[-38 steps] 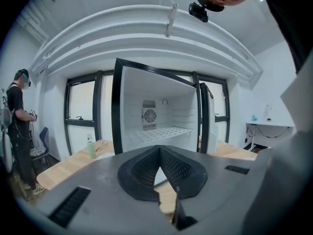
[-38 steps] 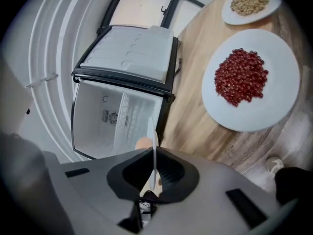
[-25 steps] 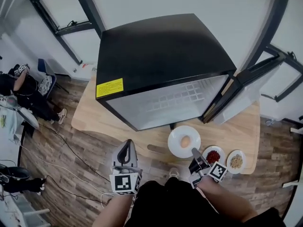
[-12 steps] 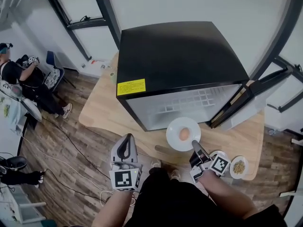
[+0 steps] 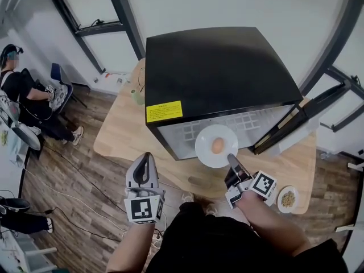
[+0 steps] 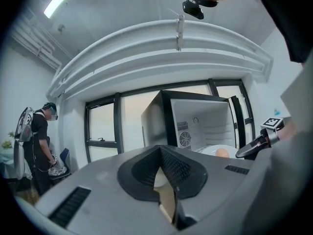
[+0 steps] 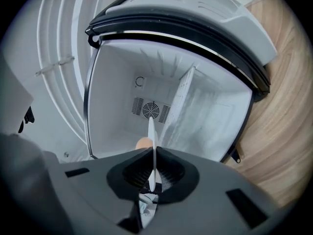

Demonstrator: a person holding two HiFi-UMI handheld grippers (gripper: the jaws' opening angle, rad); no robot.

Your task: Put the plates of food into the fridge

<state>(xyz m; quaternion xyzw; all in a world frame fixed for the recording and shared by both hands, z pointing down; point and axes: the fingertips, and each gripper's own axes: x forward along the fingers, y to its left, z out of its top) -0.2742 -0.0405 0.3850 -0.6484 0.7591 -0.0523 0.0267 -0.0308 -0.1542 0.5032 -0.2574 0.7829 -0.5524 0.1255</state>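
Right now the right gripper is pinching the near edge of the white plate, and a round brown food sits on it. The plate sticks out in front of this gripper, just before the open fridge. Only a thin bit of rim is held, so the plate could tip and the food could roll off. Its far edge could also bump the fridge frame. The left gripper is closed on nothing, off to the side.
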